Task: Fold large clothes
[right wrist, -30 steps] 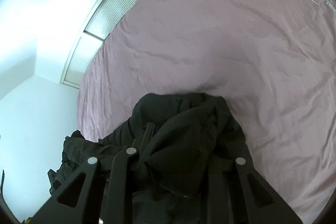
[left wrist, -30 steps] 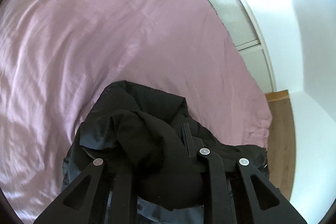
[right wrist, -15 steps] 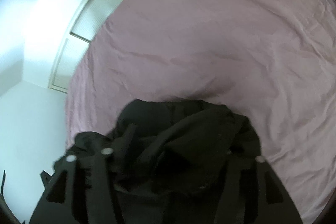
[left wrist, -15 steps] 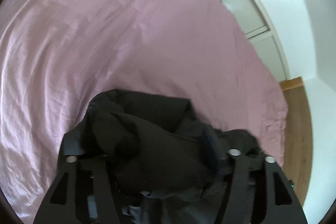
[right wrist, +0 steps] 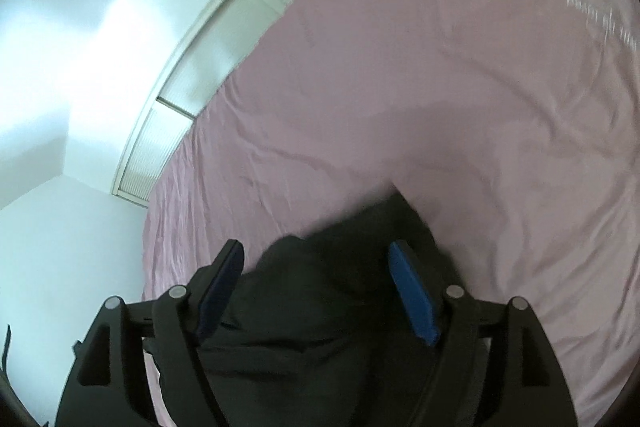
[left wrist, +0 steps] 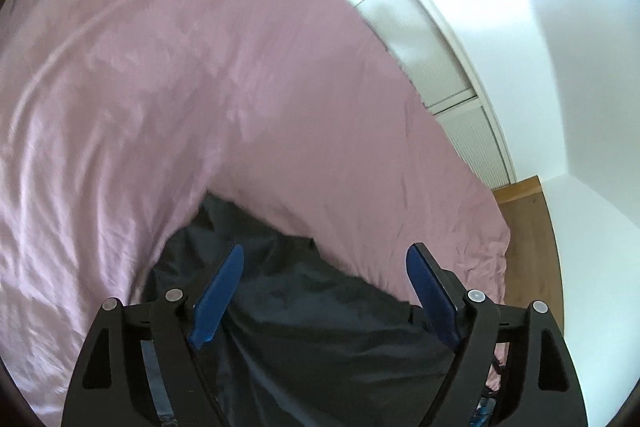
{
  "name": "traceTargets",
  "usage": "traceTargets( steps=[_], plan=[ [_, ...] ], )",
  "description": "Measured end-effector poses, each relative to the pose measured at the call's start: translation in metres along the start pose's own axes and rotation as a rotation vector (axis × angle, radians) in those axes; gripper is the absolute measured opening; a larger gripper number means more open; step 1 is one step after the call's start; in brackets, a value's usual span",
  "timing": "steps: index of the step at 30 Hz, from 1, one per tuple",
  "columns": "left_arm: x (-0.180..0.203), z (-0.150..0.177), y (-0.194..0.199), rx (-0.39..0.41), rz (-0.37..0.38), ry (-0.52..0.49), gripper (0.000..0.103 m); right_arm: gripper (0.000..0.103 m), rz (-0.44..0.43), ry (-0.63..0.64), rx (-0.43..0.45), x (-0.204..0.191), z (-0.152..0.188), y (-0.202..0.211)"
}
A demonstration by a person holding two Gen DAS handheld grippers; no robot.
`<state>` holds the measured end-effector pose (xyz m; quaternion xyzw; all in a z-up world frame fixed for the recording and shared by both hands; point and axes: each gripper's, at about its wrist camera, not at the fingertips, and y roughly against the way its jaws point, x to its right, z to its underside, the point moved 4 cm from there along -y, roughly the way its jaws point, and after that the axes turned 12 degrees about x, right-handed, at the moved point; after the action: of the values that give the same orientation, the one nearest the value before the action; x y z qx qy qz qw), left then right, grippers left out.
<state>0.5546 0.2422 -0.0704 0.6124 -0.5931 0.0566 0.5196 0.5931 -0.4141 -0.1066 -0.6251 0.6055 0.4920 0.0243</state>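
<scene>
Black garment (left wrist: 304, 327) on pink bedsheet (left wrist: 160, 87), both grippers' jaws apart.

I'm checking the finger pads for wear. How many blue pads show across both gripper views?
4. Left gripper: one pad left of the black garment, one right. Right gripper: pads and either side of the garment. Jaws open; none seem hidden.

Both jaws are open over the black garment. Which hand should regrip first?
Probably left: the garment lies flat and sharp between its open jaws. The right sees only a blurred, bunched heap.
</scene>
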Motion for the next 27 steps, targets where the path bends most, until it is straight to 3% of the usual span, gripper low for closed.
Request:
traceTargets(
  steps=[3,7,15,21,24,27],
  plan=[
    [0.016,-0.002,0.021,0.036,-0.023,-0.079,0.082,0.074,-0.011,0.069,0.035,-0.014,-0.008,0.022],
    [0.04,0.018,0.043,0.062,-0.029,-0.2,0.084,0.075,-0.036,0.219,0.046,-0.043,0.002,0.049],
    [0.065,0.129,0.049,0.002,-0.049,-0.463,0.084,0.075,-0.055,0.604,-0.025,-0.089,0.107,0.079],
    [0.075,0.209,0.014,-0.07,-0.058,-0.642,0.085,0.075,-0.11,0.772,-0.12,-0.113,0.192,0.061],
    [0.078,0.22,-0.016,-0.084,-0.09,-0.681,0.087,0.075,-0.089,0.832,-0.16,-0.112,0.213,0.032],
    [0.078,0.214,-0.05,-0.077,-0.139,-0.704,0.095,0.075,-0.049,0.835,-0.155,-0.104,0.209,0.005]
  ],
)
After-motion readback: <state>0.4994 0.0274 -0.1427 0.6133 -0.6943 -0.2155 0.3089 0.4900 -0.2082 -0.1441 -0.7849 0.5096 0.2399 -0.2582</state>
